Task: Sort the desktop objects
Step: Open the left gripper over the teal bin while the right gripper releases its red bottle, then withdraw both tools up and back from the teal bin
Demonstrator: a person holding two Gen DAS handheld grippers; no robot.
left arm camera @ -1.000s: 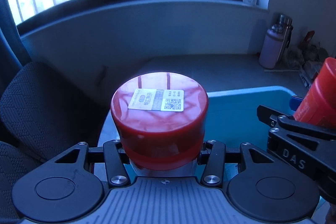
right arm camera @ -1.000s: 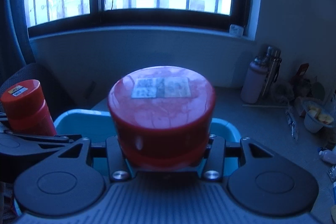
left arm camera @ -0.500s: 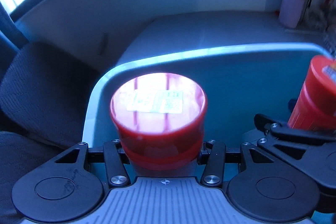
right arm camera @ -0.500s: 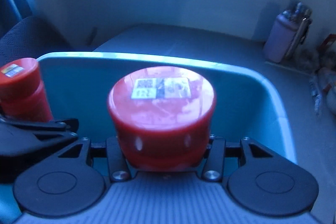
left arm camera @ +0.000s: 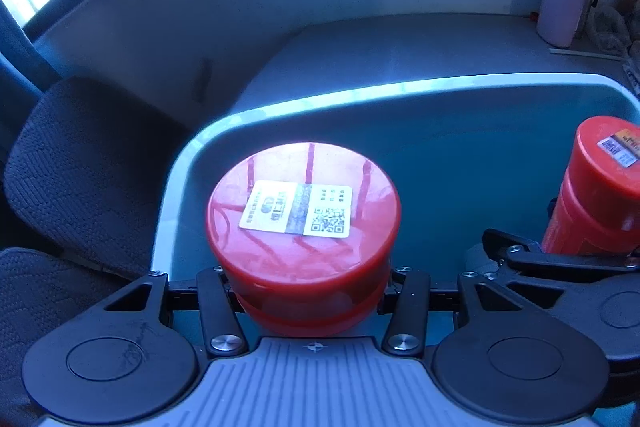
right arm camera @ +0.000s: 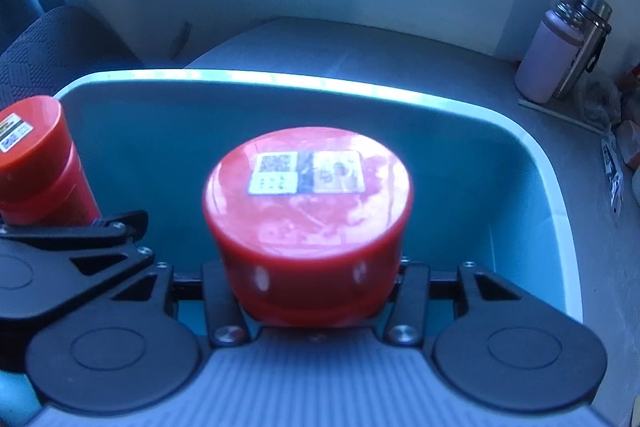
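Observation:
My left gripper point(left arm camera: 308, 291) is shut on a red-capped bottle point(left arm camera: 303, 227) with a QR sticker on its lid, held upright inside a blue bin point(left arm camera: 360, 95). My right gripper point(right arm camera: 316, 291) is shut on a second red-capped bottle point(right arm camera: 308, 211), also upright inside the blue bin point(right arm camera: 360, 89). Each bottle also shows from the other side: the right one at the right edge of the left wrist view point(left arm camera: 600, 187), the left one at the left edge of the right wrist view point(right arm camera: 36, 163). The fingertips are hidden behind the bottles.
A pink flask point(left arm camera: 564, 3) and a steel flask point(right arm camera: 592, 39) stand at the back right of the grey desk point(left arm camera: 400, 47). Clutter lies along the right edge point(right arm camera: 616, 155). A dark chair point(left arm camera: 80, 167) stands left of the bin. A wall and a window are behind.
Both grippers have tilted down and lowered with their bottles from above the bin's rim into the bin. The window has slid out of view at the top.

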